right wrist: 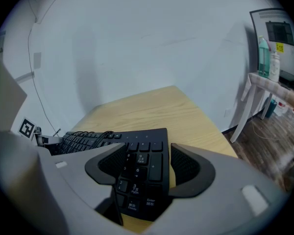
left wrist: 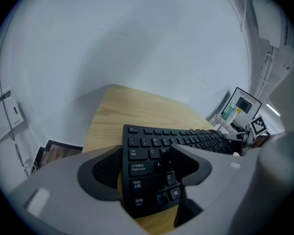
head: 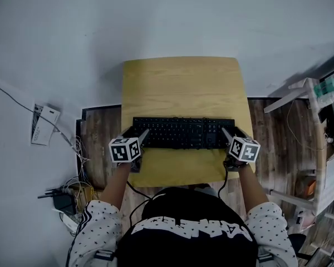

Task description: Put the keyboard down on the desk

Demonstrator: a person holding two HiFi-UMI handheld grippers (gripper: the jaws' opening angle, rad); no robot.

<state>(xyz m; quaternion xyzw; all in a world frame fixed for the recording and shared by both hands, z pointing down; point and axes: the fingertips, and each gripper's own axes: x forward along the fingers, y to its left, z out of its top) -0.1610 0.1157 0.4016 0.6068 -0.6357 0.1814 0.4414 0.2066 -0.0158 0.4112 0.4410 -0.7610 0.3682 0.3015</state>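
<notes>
One black rectangular computer keyboard (head: 183, 132) lies lengthwise across the near half of the light wooden desk (head: 178, 82), its long edges parallel to the desk's front edge; whether it rests on the wood or hangs just above it cannot be told. The left claw (head: 137, 133) is closed on the keyboard's left end: in the left gripper view one dark ribbed pad sits against the outer edge beside the Caps Lock key and the other presses on the letter keys. The right claw (head: 232, 133) grips the right end in the same way, with one pad over the number keys and the other at the outer edge. Each claw carries a white cube with square black markers, and the person's two arms in white dotted sleeves reach forward from a black top with white lettering. Past the desk stands a plain pale wall (head: 167, 21). Left of the desk, a tangle of cables (head: 72, 188) lies on the dark wood-look floor (head: 100, 143), and a white frame rack (head: 303, 93) with bottles stands to the right.
</notes>
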